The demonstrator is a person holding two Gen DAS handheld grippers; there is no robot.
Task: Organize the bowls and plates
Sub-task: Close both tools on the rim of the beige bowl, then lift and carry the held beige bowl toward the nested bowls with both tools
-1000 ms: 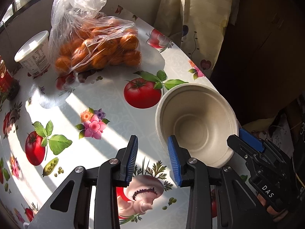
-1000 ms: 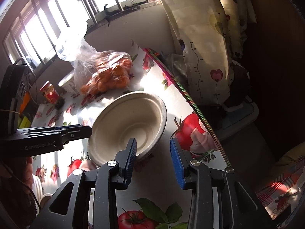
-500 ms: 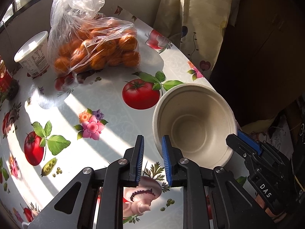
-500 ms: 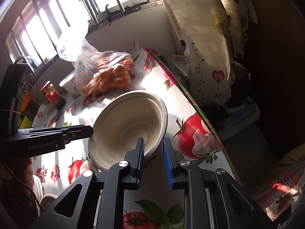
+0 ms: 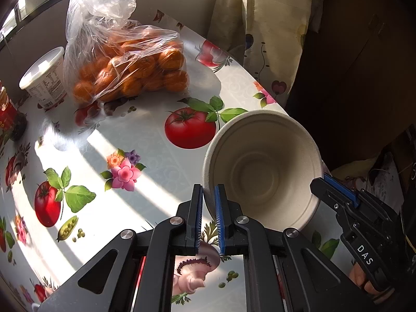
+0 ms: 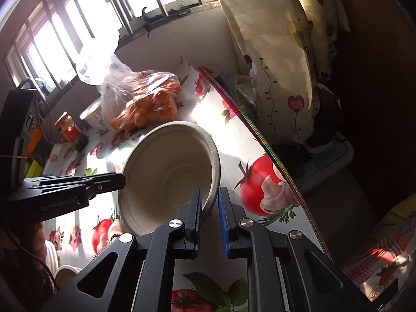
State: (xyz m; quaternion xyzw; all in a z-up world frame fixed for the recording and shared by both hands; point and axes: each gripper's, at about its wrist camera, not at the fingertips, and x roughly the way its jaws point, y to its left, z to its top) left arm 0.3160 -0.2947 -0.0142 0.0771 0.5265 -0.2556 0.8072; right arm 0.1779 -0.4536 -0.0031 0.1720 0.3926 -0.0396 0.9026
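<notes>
A beige paper bowl (image 5: 262, 174) stands on the flowered tablecloth near the table's right edge, a little tilted and pressed slightly oval. My left gripper (image 5: 209, 191) is shut on its near-left rim, with the rim pinched between the blue pads. From the opposite side, my right gripper (image 6: 210, 193) is shut on the bowl (image 6: 169, 171), one pad inside the wall and one outside. The right gripper (image 5: 335, 187) shows at the bowl's right side in the left wrist view. In the right wrist view the left gripper (image 6: 109, 179) meets the bowl's left rim.
A plastic bag of oranges (image 5: 130, 72), a white tub (image 5: 45, 80) and a red jar (image 6: 68, 130) stand at the table's far side. The table edge (image 6: 273, 156) runs close to the right of the bowl, with a curtain (image 5: 265, 26) behind. Pale dishes (image 6: 65, 273) sit at lower left.
Both grippers' jaws have gone from open to shut, each pinching the bowl's rim. The bowl now looks narrower and a little more tilted. Neither hand has shifted.
</notes>
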